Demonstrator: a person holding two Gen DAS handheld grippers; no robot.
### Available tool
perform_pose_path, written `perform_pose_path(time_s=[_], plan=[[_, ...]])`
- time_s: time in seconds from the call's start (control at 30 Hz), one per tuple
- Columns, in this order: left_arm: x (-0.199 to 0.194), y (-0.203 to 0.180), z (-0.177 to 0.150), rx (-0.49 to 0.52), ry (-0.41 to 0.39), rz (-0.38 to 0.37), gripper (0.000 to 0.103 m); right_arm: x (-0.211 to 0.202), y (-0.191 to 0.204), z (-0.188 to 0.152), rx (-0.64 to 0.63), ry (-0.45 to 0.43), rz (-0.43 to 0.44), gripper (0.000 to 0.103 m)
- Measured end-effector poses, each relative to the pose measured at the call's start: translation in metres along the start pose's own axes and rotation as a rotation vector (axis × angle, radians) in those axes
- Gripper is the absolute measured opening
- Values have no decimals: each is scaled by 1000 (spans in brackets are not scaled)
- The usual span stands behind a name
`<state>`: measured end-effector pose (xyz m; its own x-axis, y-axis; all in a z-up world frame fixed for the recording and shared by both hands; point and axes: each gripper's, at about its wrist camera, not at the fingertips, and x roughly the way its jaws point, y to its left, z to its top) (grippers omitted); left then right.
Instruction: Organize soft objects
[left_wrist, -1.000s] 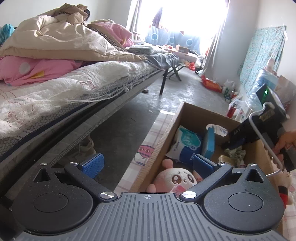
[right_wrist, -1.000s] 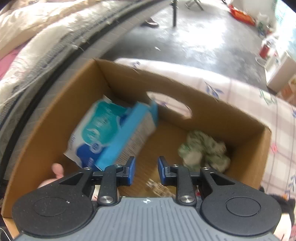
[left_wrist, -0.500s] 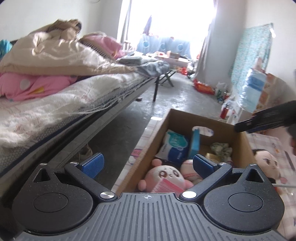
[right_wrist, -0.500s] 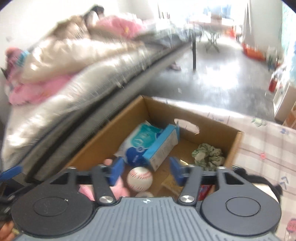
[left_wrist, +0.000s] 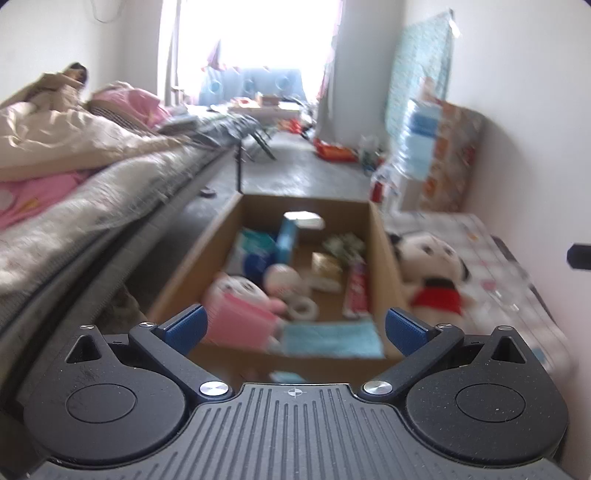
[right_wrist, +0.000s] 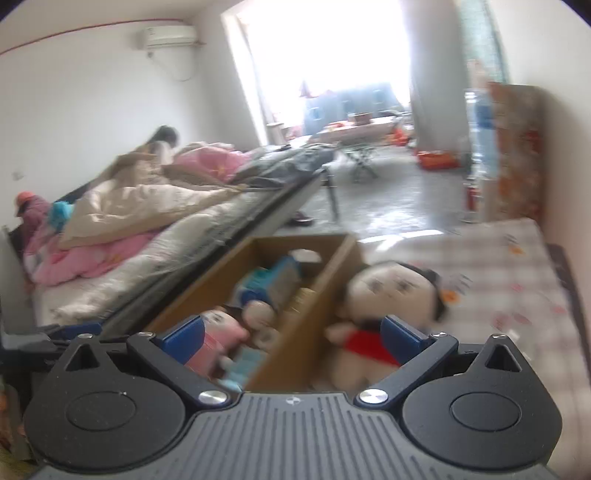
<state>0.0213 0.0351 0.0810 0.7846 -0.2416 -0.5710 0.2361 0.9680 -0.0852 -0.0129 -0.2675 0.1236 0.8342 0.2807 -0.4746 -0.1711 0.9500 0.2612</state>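
White walls (right_wrist: 92, 110), grey floor (left_wrist: 295, 162), bright window (left_wrist: 258, 33)

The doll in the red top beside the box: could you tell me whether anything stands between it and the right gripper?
Nothing visible does: the doll lies on the checked mat just ahead of the open right gripper, outside the cardboard box.

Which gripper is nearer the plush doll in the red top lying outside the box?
Right. The right gripper hangs open just over the doll, which fills its view; the left gripper is over the cardboard box, doll off to its right.
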Motion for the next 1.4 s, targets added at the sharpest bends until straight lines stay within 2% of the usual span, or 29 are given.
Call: perform_pose_path(time_s=[0.2,0.3,0.4,0.5,0.63,0.93,1.4], plan=[[9,-30,-27,-16,60,2,103,-19,-8,-53,-10,-44,-237,103],[16,-37,-36,-19,62,61,103,-12,-10,-66,-12,-42,-362,103],[19,-42,-42,-14,67,123,103,-7,-11,-79,25,-34,-415,103],[19,-43,-48,-17,78,158,103,-2,-6,-89,42,-11,-442,103],[18,-44,-52,-15,98,192,103,-1,5,-102,-1,6,-461,103],[19,-57,-55,16,126,200,103,3,17,-120,57,36,-489,103],[28,-55,-56,15,161,192,103,5,24,-116,37,46,-512,103]])
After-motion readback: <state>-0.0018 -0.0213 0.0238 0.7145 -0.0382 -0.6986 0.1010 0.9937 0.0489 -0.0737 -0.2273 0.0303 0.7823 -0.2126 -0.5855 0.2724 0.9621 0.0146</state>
